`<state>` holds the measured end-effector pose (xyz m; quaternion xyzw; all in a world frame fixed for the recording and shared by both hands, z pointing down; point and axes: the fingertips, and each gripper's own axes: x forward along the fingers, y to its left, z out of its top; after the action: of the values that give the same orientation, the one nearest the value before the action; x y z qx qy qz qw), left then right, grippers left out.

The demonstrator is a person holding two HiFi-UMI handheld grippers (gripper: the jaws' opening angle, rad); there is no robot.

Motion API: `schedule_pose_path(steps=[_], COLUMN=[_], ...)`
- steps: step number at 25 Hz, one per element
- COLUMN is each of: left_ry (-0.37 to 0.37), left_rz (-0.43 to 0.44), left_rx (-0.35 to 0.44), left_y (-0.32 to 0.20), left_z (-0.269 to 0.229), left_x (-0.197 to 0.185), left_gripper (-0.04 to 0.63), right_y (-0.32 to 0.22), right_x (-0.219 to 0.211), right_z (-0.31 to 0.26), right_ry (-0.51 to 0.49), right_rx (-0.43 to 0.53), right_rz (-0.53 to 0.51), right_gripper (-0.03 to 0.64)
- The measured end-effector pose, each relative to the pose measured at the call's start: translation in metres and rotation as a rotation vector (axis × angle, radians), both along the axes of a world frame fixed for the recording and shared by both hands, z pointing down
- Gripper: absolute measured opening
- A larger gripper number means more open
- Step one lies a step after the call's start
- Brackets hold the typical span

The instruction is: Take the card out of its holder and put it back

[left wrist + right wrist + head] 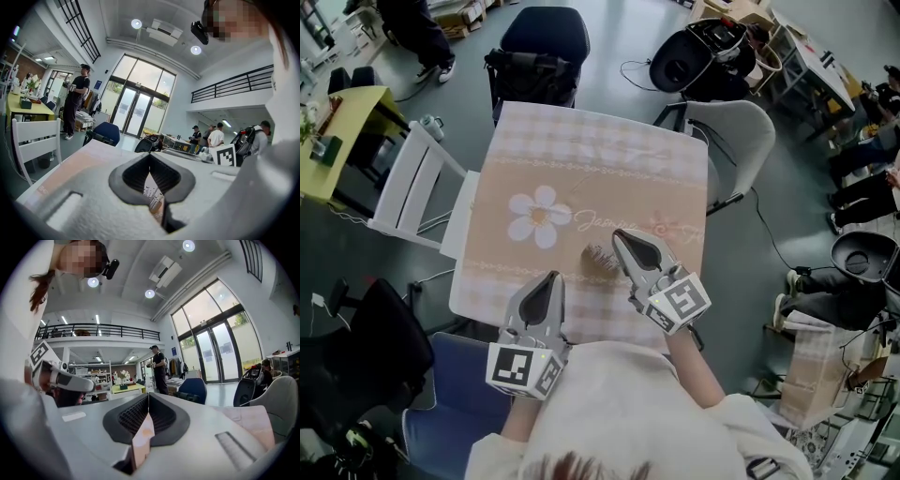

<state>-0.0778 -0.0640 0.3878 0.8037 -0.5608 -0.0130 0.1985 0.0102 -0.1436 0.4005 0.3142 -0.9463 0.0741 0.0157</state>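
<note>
A small brownish striped object [600, 258], which looks like the card holder, lies on the peach checked tablecloth [581, 150] near the front of the table. My right gripper [617, 234] hovers just right of it, its jaws together and nothing sticking out of them. The left gripper [551, 277] sits lower and to the left, also shut, about a hand's width from the holder. In the left gripper view the left gripper [150, 154] has its tips meeting, and a strip of print shows through the slit below. The right gripper [148, 393] shows only peach colour there.
A white slatted chair [412, 187] stands at the table's left. A pale shell chair [741, 131] is at its right and a dark blue chair [544, 37] at the far side. A blue seat [450, 403] is at my lower left. People stand farther off.
</note>
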Motion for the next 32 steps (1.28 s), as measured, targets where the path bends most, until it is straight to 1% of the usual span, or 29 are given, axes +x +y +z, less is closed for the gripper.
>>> schedule_pose_path(steps=[4, 8, 12, 15, 23, 32], left_ry=[-0.003, -0.004, -0.005, -0.005, -0.01, -0.02], left_rz=[0.005, 0.016, 0.022, 0.025, 0.028, 0.037], left_rx=[0.008, 0.02, 0.029, 0.031, 0.036, 0.039], left_y=[0.002, 0.004, 0.006, 0.009, 0.015, 0.021], left_z=[-0.003, -0.005, -0.008, -0.009, -0.011, -0.011], left_x=[0.001, 0.004, 0.007, 0.007, 0.006, 0.011], left_gripper=[0.005, 0.005, 0.005, 0.005, 0.005, 0.005], right_y=[0.01, 0.024, 0.04, 0.052, 0.08, 0.104], right_x=[0.01, 0.025, 0.04, 0.05, 0.069, 0.074], right_z=[-0.036, -0.057, -0.067, -0.068, -0.053, -0.041], right_ry=[-0.053, -0.08, -0.086, -0.067, -0.026, -0.035], right_rx=[0.059, 0.092, 0.103, 0.107, 0.057, 0.015], right_rz=[0.038, 0.08, 0.111, 0.128, 0.152, 0.171], right_gripper=[-0.002, -0.002, -0.002, -0.002, -0.003, -0.003])
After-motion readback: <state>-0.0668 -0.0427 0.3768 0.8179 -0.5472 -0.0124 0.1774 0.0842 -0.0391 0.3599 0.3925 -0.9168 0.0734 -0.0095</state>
